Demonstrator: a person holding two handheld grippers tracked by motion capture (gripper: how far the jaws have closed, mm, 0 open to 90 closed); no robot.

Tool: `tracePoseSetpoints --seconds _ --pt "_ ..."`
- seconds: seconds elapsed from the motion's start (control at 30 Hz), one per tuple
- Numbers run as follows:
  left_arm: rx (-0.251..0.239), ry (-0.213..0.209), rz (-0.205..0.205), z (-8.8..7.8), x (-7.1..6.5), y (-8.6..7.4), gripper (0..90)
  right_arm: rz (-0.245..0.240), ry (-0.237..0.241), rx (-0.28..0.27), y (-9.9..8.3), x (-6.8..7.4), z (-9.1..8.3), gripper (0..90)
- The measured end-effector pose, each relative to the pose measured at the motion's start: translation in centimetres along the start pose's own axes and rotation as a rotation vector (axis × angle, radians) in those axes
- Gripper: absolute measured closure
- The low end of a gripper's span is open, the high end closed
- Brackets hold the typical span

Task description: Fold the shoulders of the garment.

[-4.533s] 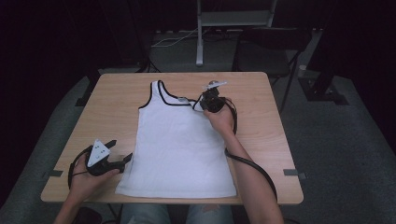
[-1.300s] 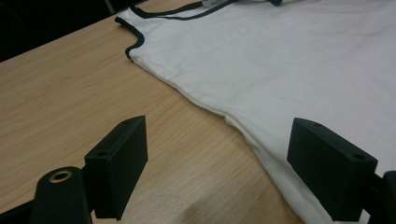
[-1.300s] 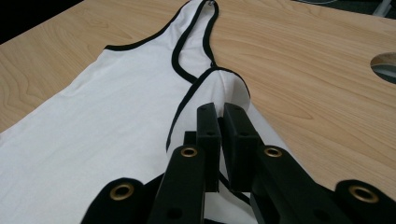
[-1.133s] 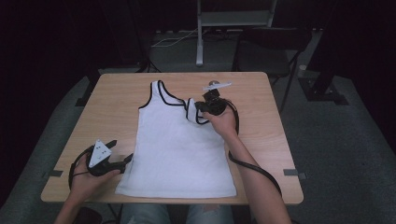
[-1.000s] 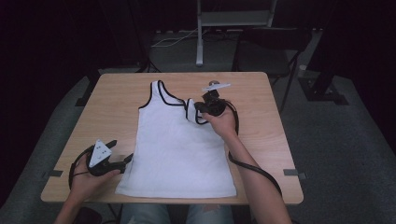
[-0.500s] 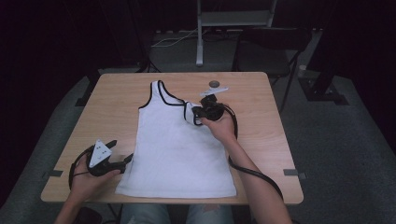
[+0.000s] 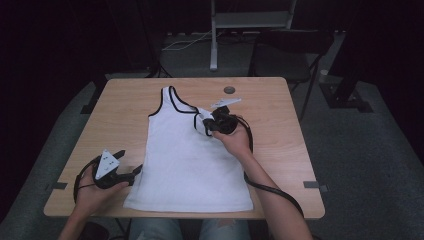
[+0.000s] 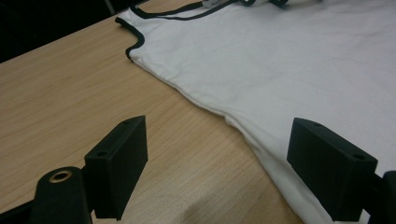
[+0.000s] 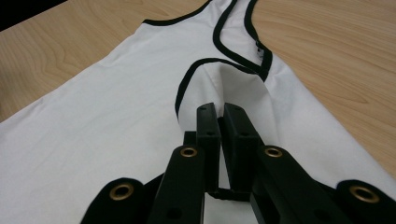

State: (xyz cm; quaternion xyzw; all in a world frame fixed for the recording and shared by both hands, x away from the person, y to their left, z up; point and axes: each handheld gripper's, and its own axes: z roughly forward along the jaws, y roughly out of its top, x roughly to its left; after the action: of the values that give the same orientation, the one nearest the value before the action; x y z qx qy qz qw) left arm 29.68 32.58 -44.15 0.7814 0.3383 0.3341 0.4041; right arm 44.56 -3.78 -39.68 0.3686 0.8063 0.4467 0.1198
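Here, right gripper [image 9: 220, 122] clenched on the right shoulder strap [image 7: 202, 121] of the white tank top [image 7: 187, 160]; a fold of cloth is pinched between the jaws, strap lifted and drawn inward over the chest. Left gripper [image 8: 215, 177] released, jaws standing wide apart, low over the table [image 7: 120, 107] at the shirt's left side seam near the hem, nothing between them.

Tank top lies flat on the table, front up, neck toward the far edge, hem at the person's edge; black trim at neck and armholes.

Step in hand, by my reading: first fold, bringing the right shoulder across. Next move likely calls for carrying the strap further over and laying it down smooth, while the left gripper takes the near seam.

No containers on the table; a small round disc [image 7: 229, 90] sits near the far edge.
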Motion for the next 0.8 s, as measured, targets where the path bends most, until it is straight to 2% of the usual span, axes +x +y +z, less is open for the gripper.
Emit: tracePoseSetpoints --seconds 0.17,0.8 --pt "0.0 -0.001 -0.001 0.0 0.0 0.0 20.2 -0.011 0.015 0.009 -0.3 0.5 0.1 85.9" --pt "0.004 0.0 0.008 0.0 -0.1 0.0 20.3 -0.075 0.087 0.095 -2.9 2.9 1.3 83.0"
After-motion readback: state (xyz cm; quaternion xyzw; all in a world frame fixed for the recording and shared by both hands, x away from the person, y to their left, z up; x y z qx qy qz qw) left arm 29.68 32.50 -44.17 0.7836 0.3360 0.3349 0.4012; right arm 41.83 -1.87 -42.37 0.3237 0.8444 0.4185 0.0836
